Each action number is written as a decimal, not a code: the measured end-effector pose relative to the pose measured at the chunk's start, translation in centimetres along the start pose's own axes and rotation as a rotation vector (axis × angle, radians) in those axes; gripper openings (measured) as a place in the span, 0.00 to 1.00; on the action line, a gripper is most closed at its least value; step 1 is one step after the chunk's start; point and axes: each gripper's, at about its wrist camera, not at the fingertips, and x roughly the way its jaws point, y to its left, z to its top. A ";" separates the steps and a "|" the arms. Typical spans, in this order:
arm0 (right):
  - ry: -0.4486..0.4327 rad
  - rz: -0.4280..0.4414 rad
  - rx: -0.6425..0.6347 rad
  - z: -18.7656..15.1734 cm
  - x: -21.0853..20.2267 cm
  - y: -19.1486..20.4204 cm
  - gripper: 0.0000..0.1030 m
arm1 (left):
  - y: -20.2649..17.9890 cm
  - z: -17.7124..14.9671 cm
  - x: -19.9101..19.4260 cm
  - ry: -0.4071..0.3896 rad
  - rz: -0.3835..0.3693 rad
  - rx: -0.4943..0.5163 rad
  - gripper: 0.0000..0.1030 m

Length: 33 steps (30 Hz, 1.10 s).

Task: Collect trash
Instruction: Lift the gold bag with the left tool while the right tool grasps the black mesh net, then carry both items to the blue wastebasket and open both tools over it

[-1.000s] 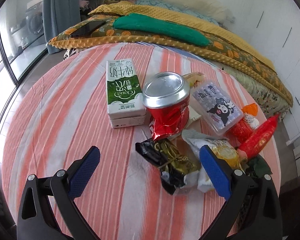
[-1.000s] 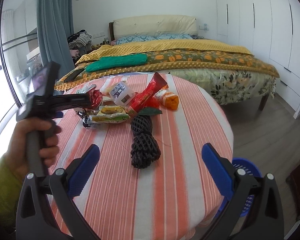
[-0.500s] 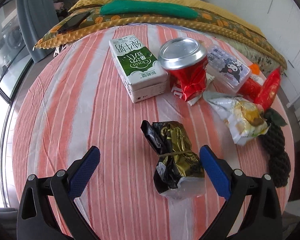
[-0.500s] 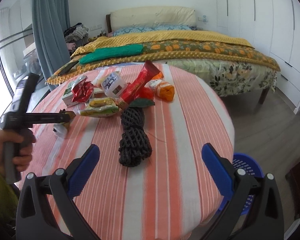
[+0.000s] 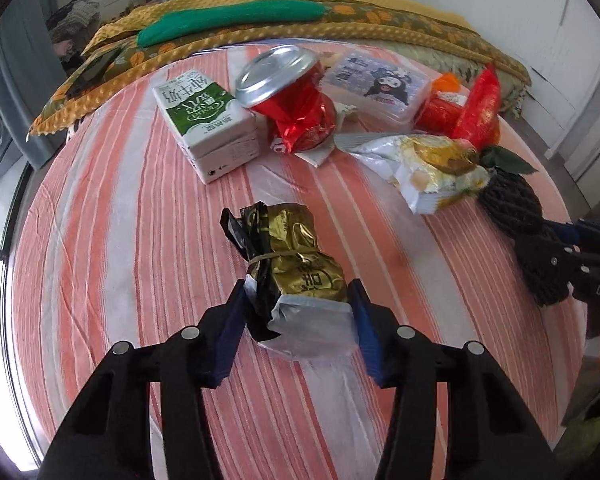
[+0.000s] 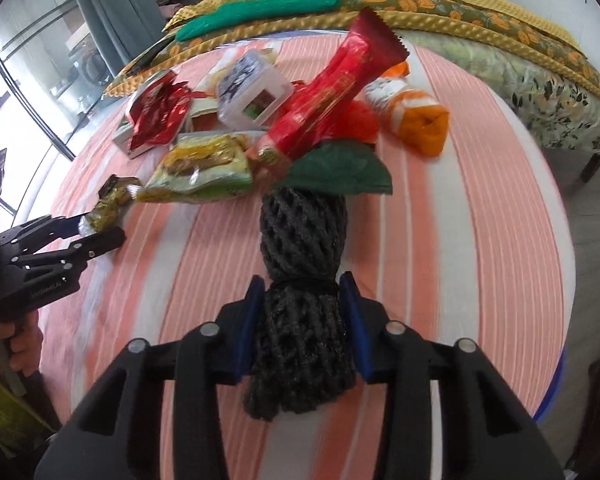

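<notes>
1. Striped bench [image 5: 112,216] beside a bed carries the trash.
2. Left gripper [image 5: 298,322] fingers have just closed onto the gold wrapper [image 5: 296,264].
3. Right gripper [image 6: 302,326] fingers have just clamped the black foam net [image 6: 300,264].
4. Both pieces look ready for lifting.

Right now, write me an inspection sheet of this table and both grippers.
Surface: round table under an orange and white striped cloth.
Job's things: gold and black wrapper between the left gripper's pads; black foam net between the right gripper's pads.
Clutter: milk carton, crushed red can, clear plastic box, yellow snack bag, long red wrapper, orange packet, green leaf.
Grippers: left gripper and right gripper have just been closing, each pressing on its item.
Cables: nothing seen.
Surroundings: bed with yellow blanket, blue basket beside the table.
</notes>
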 end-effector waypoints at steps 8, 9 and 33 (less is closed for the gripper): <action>0.054 0.057 0.030 -4.3 -3.2 0.2 0.39 | -0.7 -3.1 -3.0 -0.013 -0.102 0.111 0.66; 0.060 0.052 0.027 -4.3 -2.9 0.2 0.43 | -0.8 -3.1 -3.0 -0.022 -0.089 0.106 0.69; -0.117 -0.024 0.171 -4.4 -10.7 -10.2 0.32 | -9.2 0.0 -6.7 -0.095 -0.250 0.168 0.41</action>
